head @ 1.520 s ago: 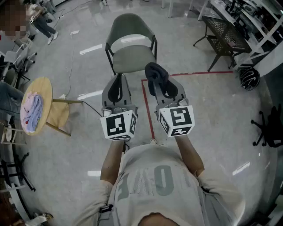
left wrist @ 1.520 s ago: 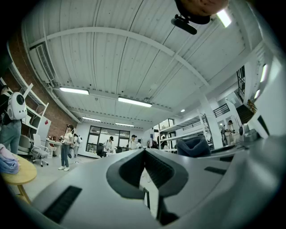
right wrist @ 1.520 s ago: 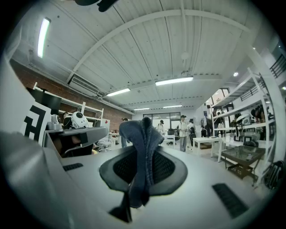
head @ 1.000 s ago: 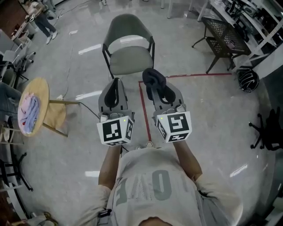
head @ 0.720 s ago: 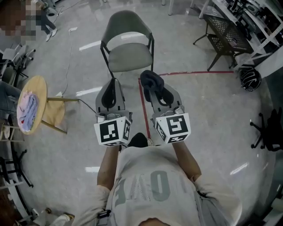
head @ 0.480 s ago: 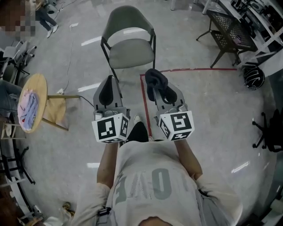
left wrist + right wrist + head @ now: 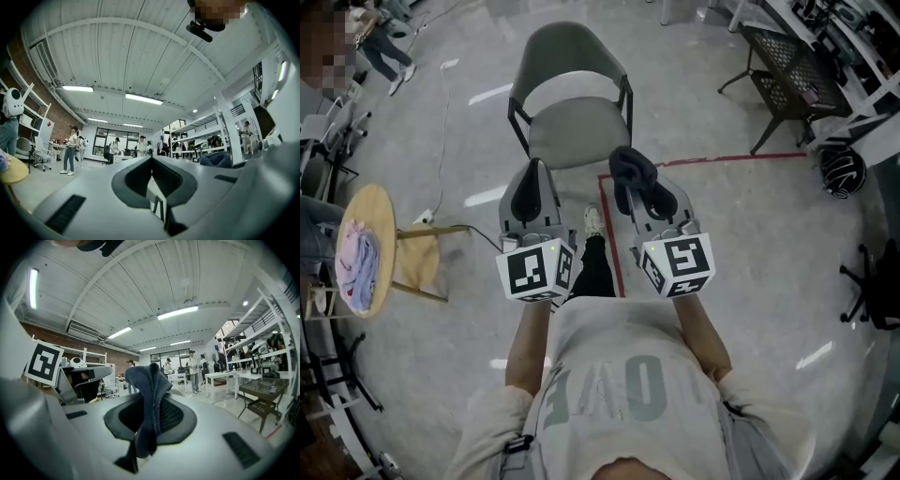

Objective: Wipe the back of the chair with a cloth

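Chair, head view (image 7: 572, 141): grey-green, upper centre of the frame, its seat facing the person; its curved back (image 7: 567, 52) lies at the far side, well apart from both grippers.
Cloth, head view (image 7: 631, 167): dark bundle at the tip of the right gripper (image 7: 639, 192), centre of the frame, clear of the chair.
Left gripper, head view (image 7: 532, 180): beside the right gripper, carrying nothing.
Left gripper, its own view (image 7: 151, 171): jaws together, nothing between them; chair not in sight.
Cloth, right gripper view (image 7: 150, 390): dark blue, upright in mid-frame, pinched between the closed jaws.
Handling: cloth looks soft, light and limp, so it will likely fold under pressure; the present pinch low on the bunch seems sound, leaving loose fabric to meet the chair back.
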The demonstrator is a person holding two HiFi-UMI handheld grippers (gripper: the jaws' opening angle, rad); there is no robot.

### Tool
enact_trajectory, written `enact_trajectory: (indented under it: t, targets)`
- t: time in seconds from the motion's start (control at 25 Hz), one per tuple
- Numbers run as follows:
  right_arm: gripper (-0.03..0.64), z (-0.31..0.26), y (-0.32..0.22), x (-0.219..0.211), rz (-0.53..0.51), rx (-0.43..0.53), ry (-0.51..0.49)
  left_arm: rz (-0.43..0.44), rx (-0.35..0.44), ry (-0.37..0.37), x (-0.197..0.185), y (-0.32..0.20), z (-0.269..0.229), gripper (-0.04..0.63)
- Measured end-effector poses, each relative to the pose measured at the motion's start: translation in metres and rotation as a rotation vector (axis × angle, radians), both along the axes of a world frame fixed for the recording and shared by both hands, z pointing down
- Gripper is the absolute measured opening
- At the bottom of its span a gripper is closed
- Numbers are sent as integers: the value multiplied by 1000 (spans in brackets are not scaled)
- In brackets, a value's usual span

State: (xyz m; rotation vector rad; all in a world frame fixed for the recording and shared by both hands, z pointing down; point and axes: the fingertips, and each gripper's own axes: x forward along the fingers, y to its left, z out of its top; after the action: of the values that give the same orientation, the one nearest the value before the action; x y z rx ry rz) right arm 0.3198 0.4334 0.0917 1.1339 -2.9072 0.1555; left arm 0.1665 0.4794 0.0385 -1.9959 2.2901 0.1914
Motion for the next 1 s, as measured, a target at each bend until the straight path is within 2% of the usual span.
enact_trajectory:
  t: [0.2, 0.48, 0.68, 0.84, 1.0]
  targets:
    - [60, -7, -95, -45, 19, -1, 2, 5, 17, 5, -48, -95, -9, 14]
    - [59, -43, -238, -147, 24, 44, 9, 7, 74, -17, -144, -230, -45, 15]
    - [60, -54, -309, -208, 23, 55, 24, 4, 93, -18, -203, -298, -55, 15]
    - [60, -52, -344, -233, 23, 40, 41, -1, 78, 1, -228, -337, -49, 14]
    - [59, -45, -377, -238, 16, 15, 61, -11, 53, 33, -232, -368, -39, 15]
